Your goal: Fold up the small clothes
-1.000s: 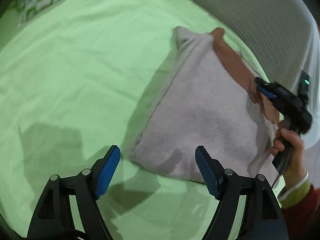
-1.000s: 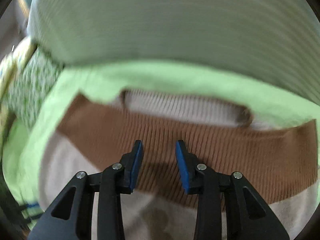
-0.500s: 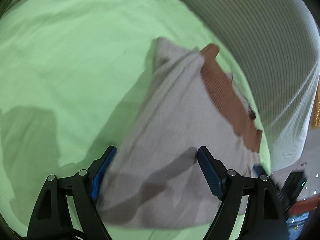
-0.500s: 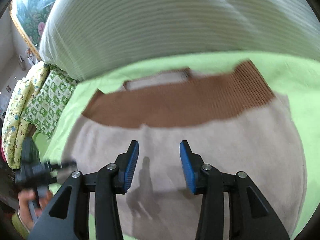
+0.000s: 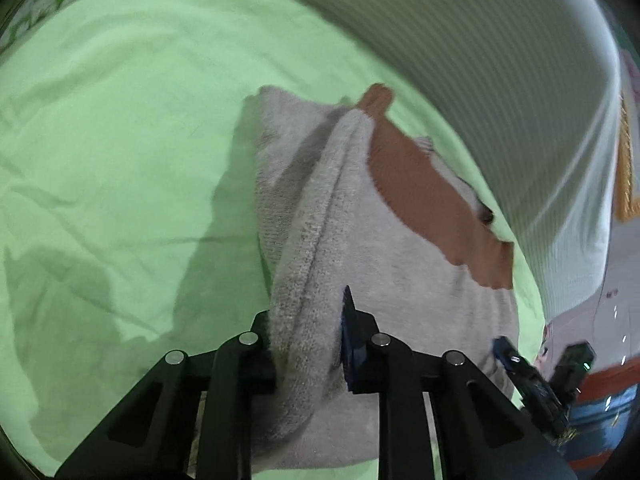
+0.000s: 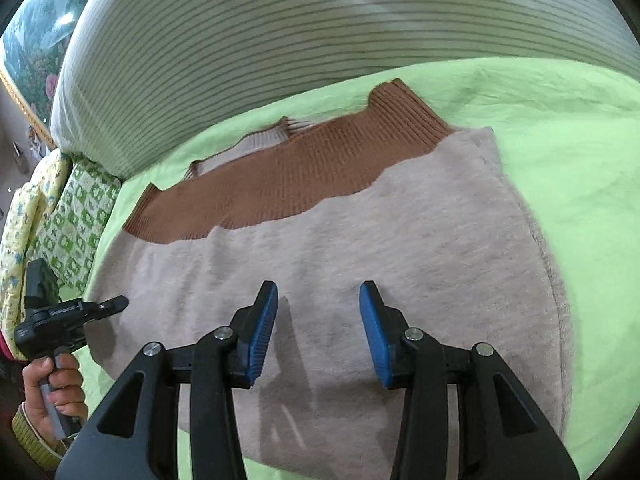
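A beige sweater [image 5: 400, 264] with a brown ribbed band [image 5: 424, 188] lies flat on the green sheet. My left gripper [image 5: 308, 312] is at its near side edge. Its jaws are closing, and a raised ridge of beige knit is pinched between the pads. In the right wrist view this same gripper [image 6: 116, 304] sits at the sweater's [image 6: 360, 232] left edge, held by a person's hand [image 6: 56, 380]. My right gripper [image 6: 318, 320] hovers open just over the beige body, below the brown band [image 6: 288, 176], with nothing between its fingers. It shows again at the sweater's far corner [image 5: 508, 354].
A big striped white pillow [image 6: 280, 40] lies along the far side behind the sweater. A green-and-white patterned cushion [image 6: 76, 216] and yellow printed bedding [image 6: 20, 216] are at the left. The green sheet [image 5: 120, 140] spreads wide beside the sweater.
My left gripper slid forward onto the sweater's edge and closed, bunching the knit into a ridge. My right gripper drew back from the brown band to above the beige body and opened slightly.
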